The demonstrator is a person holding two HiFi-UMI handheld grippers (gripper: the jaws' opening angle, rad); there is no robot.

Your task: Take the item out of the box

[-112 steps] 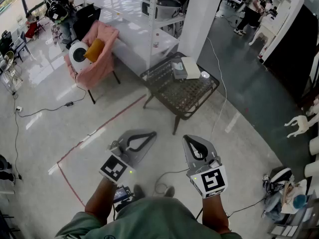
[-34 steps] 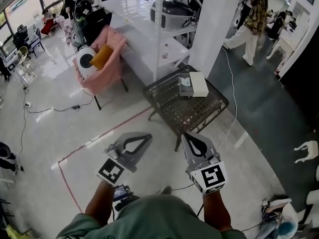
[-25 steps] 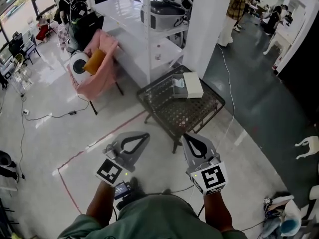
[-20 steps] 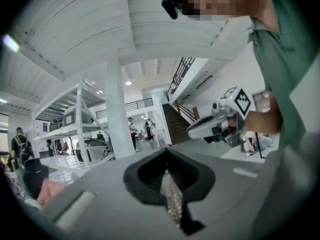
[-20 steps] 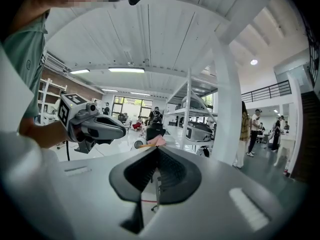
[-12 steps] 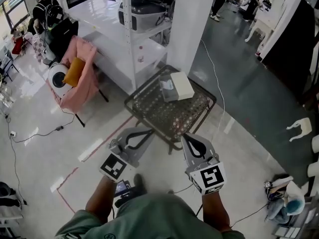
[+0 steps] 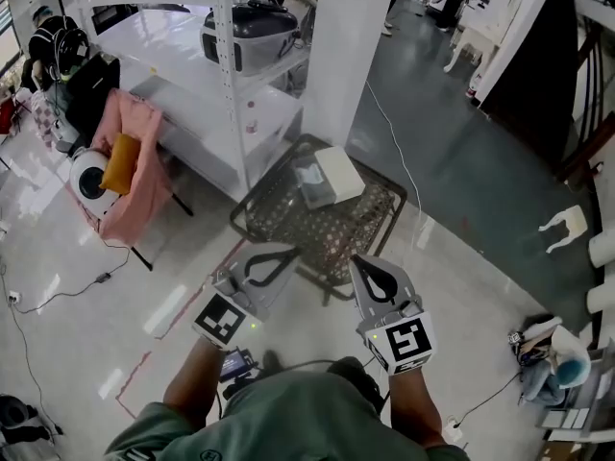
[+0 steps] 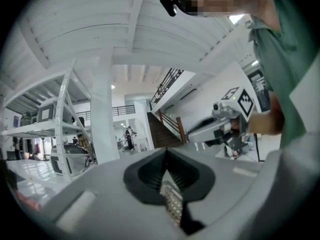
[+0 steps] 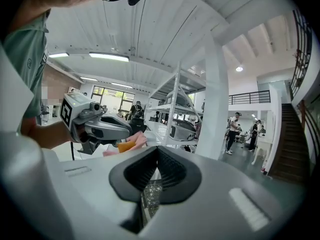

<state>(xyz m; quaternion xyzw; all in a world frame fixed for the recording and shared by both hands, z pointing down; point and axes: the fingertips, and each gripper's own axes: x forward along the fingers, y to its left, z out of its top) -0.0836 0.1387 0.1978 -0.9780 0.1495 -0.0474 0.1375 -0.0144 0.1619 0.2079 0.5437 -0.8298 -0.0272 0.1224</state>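
White, the box lies flat on the far half of the table. A grey pack lies touching its left side; what either one holds we cannot tell from here. The table is a dark mesh one on thin legs. It stands on the glossy pale floor, just in front of a white pillar.

We hold our two grippers side by side at the table's near edge, well short of the box. The left gripper points toward the table's near left corner. Its own view shows the jaws pressed together tip to tip, with a strip of mesh seen beneath them. The right gripper points at the near edge, a little to the right of the box. Its jaws are likewise closed flat against each other, gripping nothing. Each gripper shows in the other's view, with its marker cube at the back.

Left of the table we see a white shelf rack with a grey appliance on one shelf. Further left is a pink chair bearing a yellow cushion. A red tape line runs on the floor by our left arm. People stand far off at the top of the head view.
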